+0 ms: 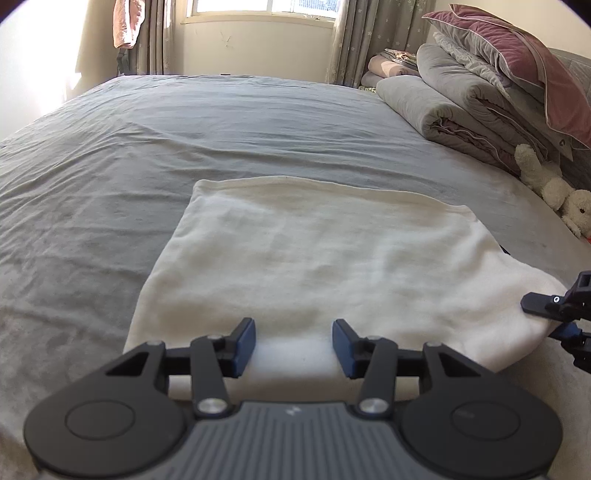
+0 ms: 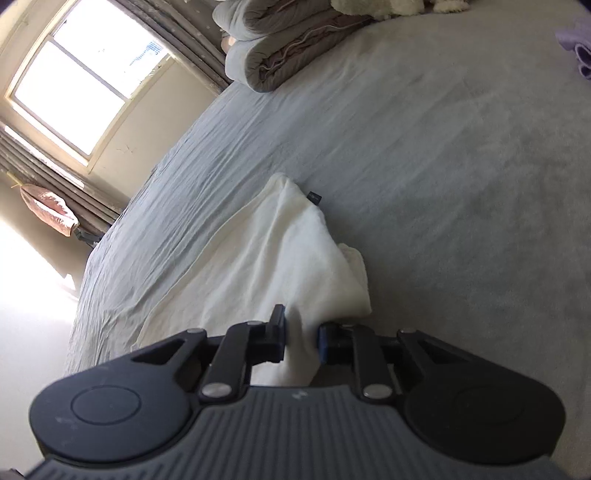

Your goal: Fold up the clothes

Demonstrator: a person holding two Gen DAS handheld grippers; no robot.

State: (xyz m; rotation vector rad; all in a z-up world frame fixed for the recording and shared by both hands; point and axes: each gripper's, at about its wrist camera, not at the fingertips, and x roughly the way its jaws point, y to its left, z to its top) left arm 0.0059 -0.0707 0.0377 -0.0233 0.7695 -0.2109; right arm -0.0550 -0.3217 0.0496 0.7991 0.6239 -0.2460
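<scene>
Nearest the left wrist camera, the left gripper (image 1: 293,345) hovers over the near edge of a white garment (image 1: 314,266), its 2 blue-padded fingers (image 1: 244,345) spread wide with nothing between them. The garment lies folded into a rough rectangle on the grey bedsheet (image 1: 147,140), its far edge a smooth fold.

At that view's right border the right gripper (image 1: 554,306) meets the garment's right corner. Its own camera shows the right gripper (image 2: 302,334) clamped on a bunched strip of the white garment (image 2: 266,258), cloth pinched between both pads, with the corner lifted slightly off the sheet.

Folded grey quilts (image 1: 461,96) are stacked at the head of the bed with a maroon pillow (image 1: 517,59) on top, and a white plush toy (image 1: 554,188) lies beside them. A window (image 1: 258,7) and curtains (image 1: 365,37) stand beyond the bed.
</scene>
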